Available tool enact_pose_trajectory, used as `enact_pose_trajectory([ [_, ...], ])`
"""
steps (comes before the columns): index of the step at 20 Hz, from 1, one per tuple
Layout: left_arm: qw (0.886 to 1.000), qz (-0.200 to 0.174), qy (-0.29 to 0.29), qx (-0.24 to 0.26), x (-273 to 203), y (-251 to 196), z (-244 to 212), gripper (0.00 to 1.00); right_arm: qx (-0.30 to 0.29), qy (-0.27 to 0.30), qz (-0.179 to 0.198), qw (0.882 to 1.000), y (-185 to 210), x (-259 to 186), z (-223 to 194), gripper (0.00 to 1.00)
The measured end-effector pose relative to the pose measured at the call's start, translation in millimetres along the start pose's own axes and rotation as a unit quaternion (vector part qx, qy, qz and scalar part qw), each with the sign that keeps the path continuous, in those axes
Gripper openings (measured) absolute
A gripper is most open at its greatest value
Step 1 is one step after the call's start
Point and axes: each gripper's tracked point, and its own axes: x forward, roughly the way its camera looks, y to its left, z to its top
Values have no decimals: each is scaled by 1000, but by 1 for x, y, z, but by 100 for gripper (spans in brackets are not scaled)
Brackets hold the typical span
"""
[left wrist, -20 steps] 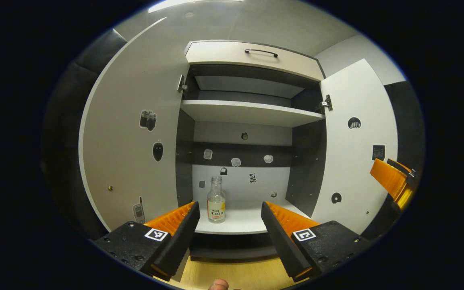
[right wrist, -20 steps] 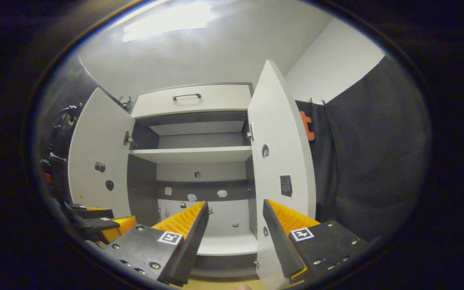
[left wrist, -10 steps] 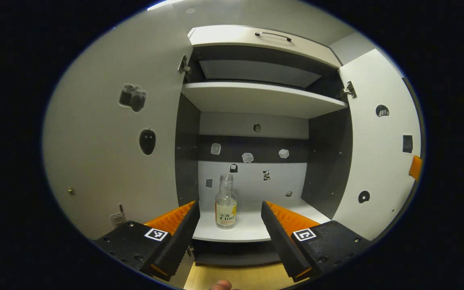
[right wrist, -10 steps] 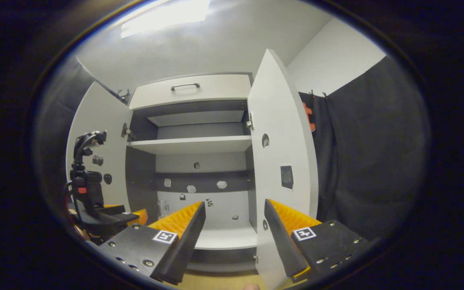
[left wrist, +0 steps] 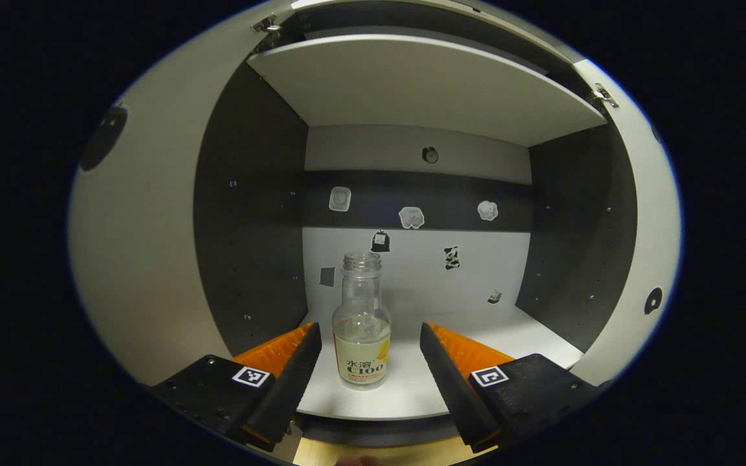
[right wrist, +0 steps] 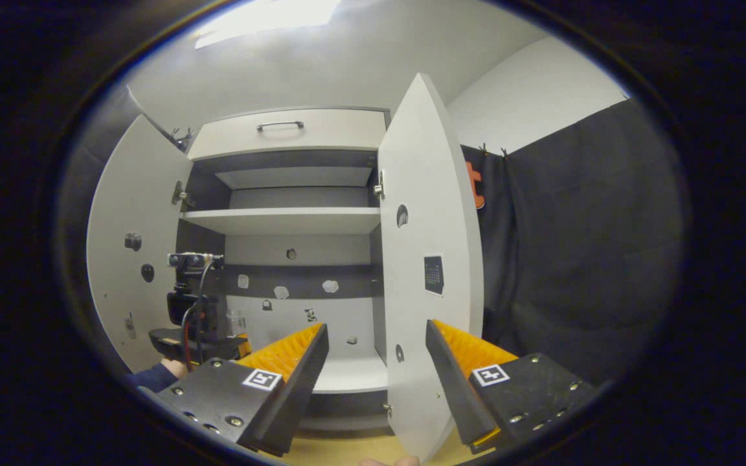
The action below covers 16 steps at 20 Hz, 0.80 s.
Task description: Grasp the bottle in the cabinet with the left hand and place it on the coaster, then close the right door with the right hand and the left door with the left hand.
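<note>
Presently, in the left gripper view, the left gripper [left wrist: 367, 336] is levelled at the cabinet's lower compartment, its fingers spread wide and holding nothing. The left door [left wrist: 146, 259] stands swung open at the left edge. The bottle [left wrist: 361, 327] stands upright and uncapped on the lower shelf [left wrist: 412, 388], between the two fingers as seen but set a little beyond their tips, touching neither; it sits closer to the left finger. Small stickers dot the back panel [left wrist: 412, 272] behind it, and the upper shelf [left wrist: 425, 84] spans overhead. In the right gripper view, the left gripper [right wrist: 230, 346] appears low at the left with a camera mast above it and a dark sleeve [right wrist: 153, 375] behind, reaching into the cabinet toward the bottle [right wrist: 237, 321], glimpsed faintly beside it. Further right, the drawer front with its handle [right wrist: 280, 124] tops the cabinet. The right gripper [right wrist: 376, 343] is held back from the cabinet, fingers wide apart and empty, with the open right door [right wrist: 428, 259] edge-on between them as seen; contact with the door cannot be determined
</note>
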Motion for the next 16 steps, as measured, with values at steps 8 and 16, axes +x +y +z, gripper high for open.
enact_pose_trajectory([
  [8, 999, 16, 37, 0, 50, 12, -24, 95, -6, 14, -17, 1000, -3, 3, -8, 95],
  [16, 999, -37, 21, -9, 25, -8, -16, 80, 3, 15, -10, 1000, -4, -3, -6, 95],
])
